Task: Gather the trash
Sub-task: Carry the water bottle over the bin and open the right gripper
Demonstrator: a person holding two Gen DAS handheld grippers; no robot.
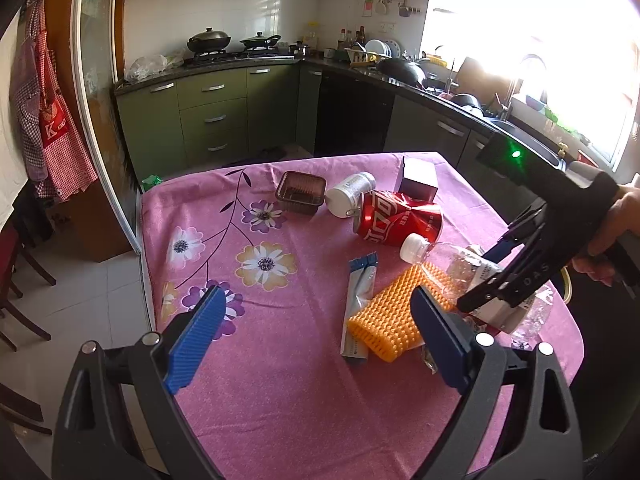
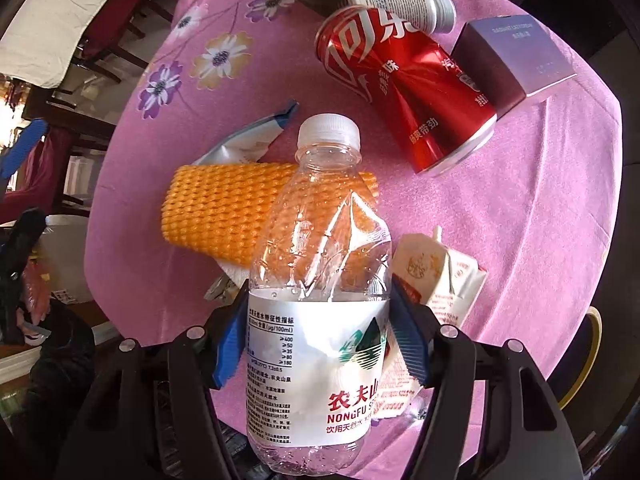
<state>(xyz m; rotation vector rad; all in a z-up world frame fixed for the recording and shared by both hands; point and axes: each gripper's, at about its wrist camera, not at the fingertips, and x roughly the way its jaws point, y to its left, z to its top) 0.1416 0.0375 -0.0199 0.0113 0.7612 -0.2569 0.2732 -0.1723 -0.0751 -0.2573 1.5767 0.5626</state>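
Note:
My right gripper [image 2: 318, 336] is shut on a crumpled clear plastic water bottle [image 2: 320, 264] at its white label; it also shows in the left wrist view [image 1: 460, 268], held just above the pink floral tablecloth [image 1: 280, 380]. My left gripper [image 1: 316, 320] is open and empty above the table's near side. Under the bottle lie an orange foam net [image 1: 392, 316], a blue-white sachet [image 1: 358, 304] and a small drink carton [image 2: 444, 280]. A dented red cola can [image 1: 400, 220] lies behind.
A white pill bottle [image 1: 350, 192], a brown plastic tray [image 1: 300, 192] and a purple box [image 1: 418, 180] sit at the table's far side. Green kitchen cabinets [image 1: 212, 120] and a sliding door frame [image 1: 100, 120] stand beyond. Dark chairs [image 1: 16, 280] stand left.

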